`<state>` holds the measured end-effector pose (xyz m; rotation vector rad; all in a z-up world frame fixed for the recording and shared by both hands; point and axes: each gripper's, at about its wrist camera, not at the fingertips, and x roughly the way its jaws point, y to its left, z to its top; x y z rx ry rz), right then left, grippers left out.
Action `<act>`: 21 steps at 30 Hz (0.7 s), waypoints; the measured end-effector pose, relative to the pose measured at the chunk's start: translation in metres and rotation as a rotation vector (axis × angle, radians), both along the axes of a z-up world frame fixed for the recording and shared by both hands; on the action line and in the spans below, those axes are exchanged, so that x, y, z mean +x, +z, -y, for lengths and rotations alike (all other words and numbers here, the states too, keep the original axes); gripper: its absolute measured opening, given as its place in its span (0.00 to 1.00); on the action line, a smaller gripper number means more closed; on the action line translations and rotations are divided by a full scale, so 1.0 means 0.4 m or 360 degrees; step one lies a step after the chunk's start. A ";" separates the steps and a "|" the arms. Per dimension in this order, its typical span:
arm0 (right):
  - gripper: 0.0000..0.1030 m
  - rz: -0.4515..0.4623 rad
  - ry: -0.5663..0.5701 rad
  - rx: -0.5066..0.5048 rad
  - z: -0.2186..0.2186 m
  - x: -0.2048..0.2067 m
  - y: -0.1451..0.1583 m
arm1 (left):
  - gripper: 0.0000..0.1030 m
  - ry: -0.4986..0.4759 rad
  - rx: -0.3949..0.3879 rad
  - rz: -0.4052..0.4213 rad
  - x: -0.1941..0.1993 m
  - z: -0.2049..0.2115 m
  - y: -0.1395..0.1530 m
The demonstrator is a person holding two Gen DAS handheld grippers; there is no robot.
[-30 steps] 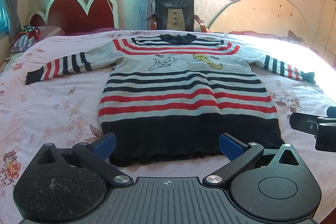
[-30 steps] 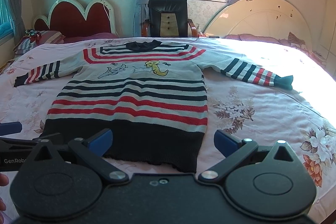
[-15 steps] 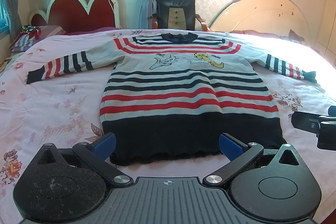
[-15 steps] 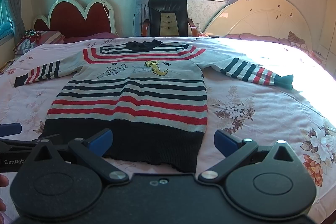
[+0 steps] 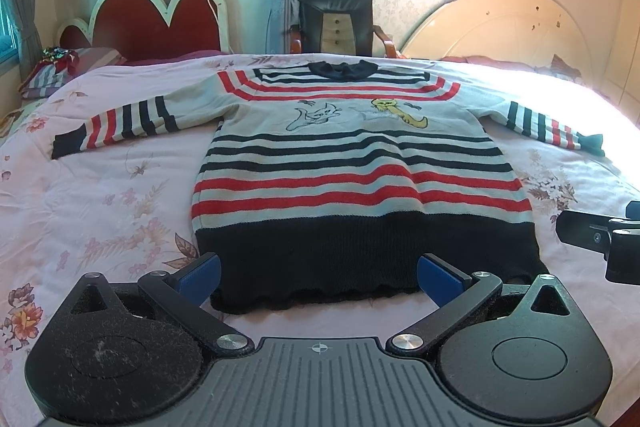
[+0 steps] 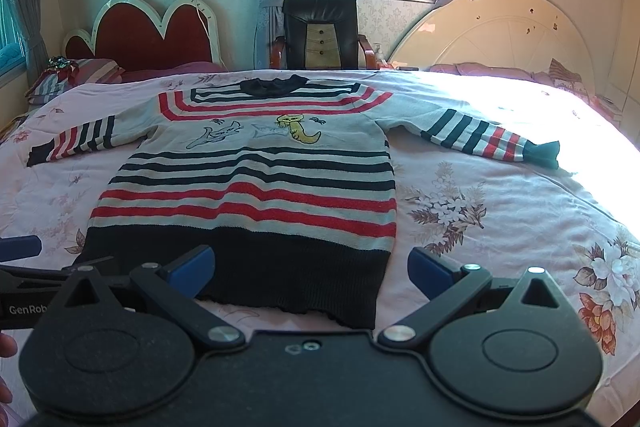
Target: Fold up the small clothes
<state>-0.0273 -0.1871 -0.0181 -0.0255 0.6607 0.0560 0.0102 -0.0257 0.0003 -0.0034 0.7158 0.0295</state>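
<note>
Left tongs (image 5: 318, 273) are spread wide with nothing in them, hovering right at the dark hem of the sweater (image 5: 352, 167) that's lying flat, sleeves out, on the bed (image 5: 100, 195) ahead, and the right tongs (image 6: 310, 271) are just as wide and empty near its right hem corner.

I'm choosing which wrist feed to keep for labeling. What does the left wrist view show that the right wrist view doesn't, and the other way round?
Only the left wrist view shows the open left gripper head-on, straddling the hem's left part, with the right gripper side-on at the frame edge.

Only the right wrist view shows the open right gripper over the hem's right corner, a "GenRob" label on the other tool, and a red flower print.

Both show the striped sweater flat on the floral bedspread, sleeves spread, with the black chair behind.
</note>
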 end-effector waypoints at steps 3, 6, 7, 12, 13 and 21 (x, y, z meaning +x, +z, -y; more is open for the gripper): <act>0.99 0.0001 -0.0001 -0.0001 0.000 0.000 0.000 | 1.00 0.0000 0.0000 -0.0001 0.000 0.000 -0.001; 0.99 -0.0001 -0.0005 0.0001 -0.002 0.001 -0.002 | 1.00 0.0001 -0.0001 -0.0001 0.001 0.001 -0.001; 0.99 0.0000 -0.0004 0.0002 -0.001 0.001 -0.002 | 1.00 0.0002 -0.0002 -0.0002 0.001 -0.001 -0.001; 0.99 -0.0001 -0.0005 0.0003 -0.001 0.002 -0.002 | 1.00 -0.0001 -0.0003 -0.0005 0.002 -0.003 -0.003; 0.99 -0.0003 -0.0005 0.0003 -0.002 0.002 -0.003 | 1.00 -0.0001 -0.0002 -0.0005 0.002 -0.002 -0.003; 0.99 0.0006 -0.0059 0.0066 0.025 0.022 -0.002 | 1.00 -0.0001 -0.0214 -0.0015 0.038 -0.029 0.000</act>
